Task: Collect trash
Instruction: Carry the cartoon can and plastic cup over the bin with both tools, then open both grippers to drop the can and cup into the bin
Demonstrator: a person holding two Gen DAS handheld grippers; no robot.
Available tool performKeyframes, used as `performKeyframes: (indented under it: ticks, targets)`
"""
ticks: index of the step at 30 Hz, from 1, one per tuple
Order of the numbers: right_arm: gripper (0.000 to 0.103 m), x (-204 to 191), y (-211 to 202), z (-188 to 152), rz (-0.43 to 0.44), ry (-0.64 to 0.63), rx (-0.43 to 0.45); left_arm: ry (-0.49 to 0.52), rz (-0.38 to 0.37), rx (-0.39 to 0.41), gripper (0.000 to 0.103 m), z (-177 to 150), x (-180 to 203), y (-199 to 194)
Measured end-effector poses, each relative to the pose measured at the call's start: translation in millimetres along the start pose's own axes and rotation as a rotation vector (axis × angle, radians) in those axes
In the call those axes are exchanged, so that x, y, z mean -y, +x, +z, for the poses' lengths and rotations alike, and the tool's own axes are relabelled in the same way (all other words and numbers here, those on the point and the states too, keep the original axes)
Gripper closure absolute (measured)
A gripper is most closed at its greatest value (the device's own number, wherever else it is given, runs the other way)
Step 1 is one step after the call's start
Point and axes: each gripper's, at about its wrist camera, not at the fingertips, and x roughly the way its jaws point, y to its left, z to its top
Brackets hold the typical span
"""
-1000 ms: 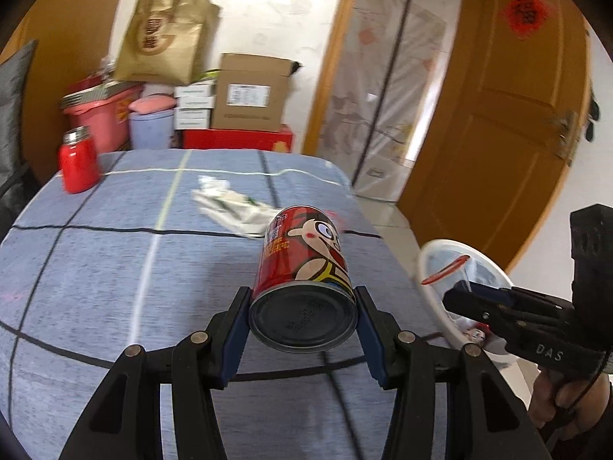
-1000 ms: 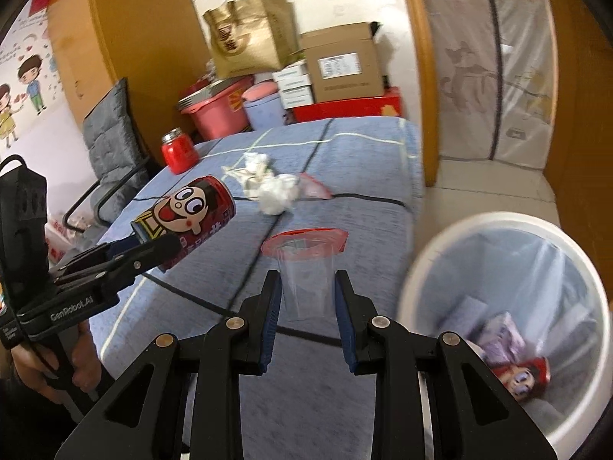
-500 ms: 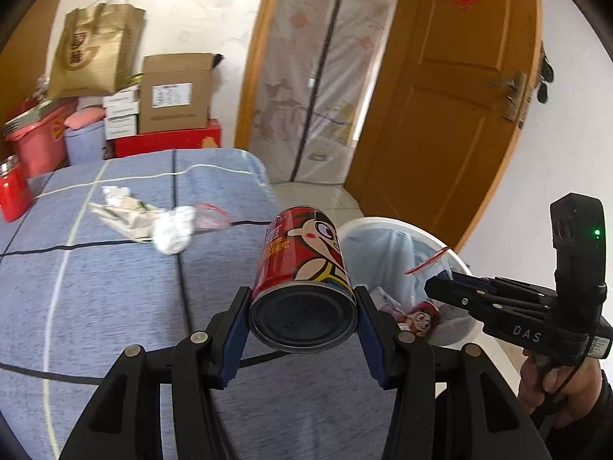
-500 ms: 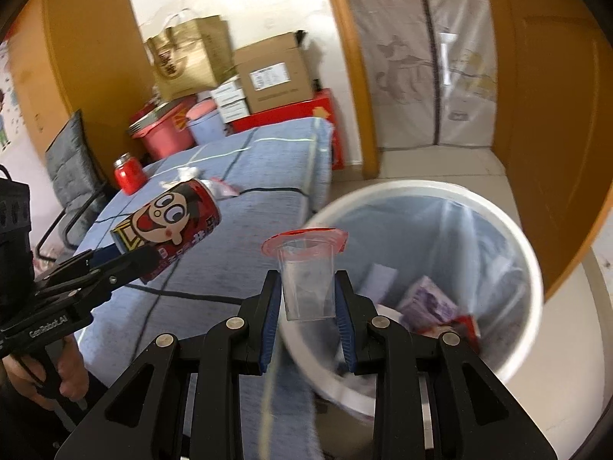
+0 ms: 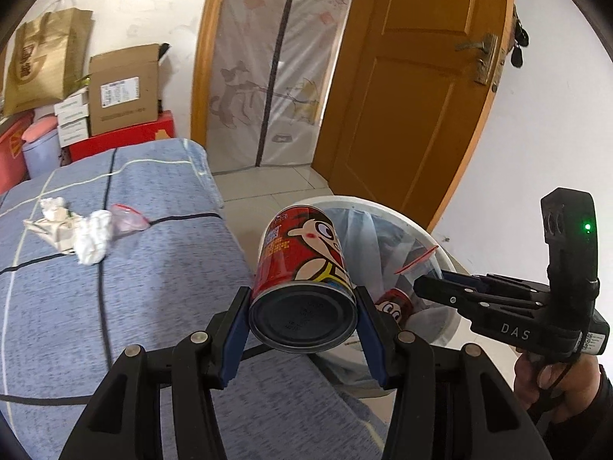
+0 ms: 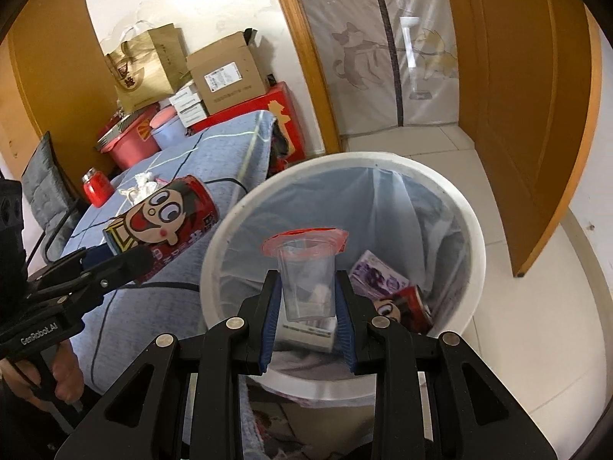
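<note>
We see the left gripper pinching a red can by its base, held at the table edge beside the white bin. The right gripper clamps a clear cup with a red rim over the bin's mouth. Inside lie another can and wrappers. Crumpled tissue sits far left on the table.

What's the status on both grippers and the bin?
Left gripper shut on red can, beside the bin. Right gripper shut on clear cup, over the bin mouth. Nothing blocking the drop.
</note>
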Motion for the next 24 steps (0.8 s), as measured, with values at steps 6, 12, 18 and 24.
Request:
performKeyframes:
  ticks: [6, 12, 18, 24]
  targets:
    - [0.074, 7.7, 4.6, -2.9, -0.008, 0.014, -0.019, 0.028, -0.025, -0.032, 0.051, -0.4, 11.2, 16.2]
    - [0.074, 10.7, 11.0, -7.8, -0.010, 0.014, -0.049, 0.051, -0.041, -0.064, 0.051, -5.7, 19.1, 26.0]
    - [0.073, 12.1, 13.7, -10.8, -0.024, 0.019, -0.063, 0.057, -0.046, -0.080, 0.050, -4.3, 19.7, 31.5]
    - [0.056, 11.5, 9.9, -9.8, -0.034, 0.020, -0.051, 0.051, -0.039, -0.074, 0.050, -1.7, 20.4, 32.5]
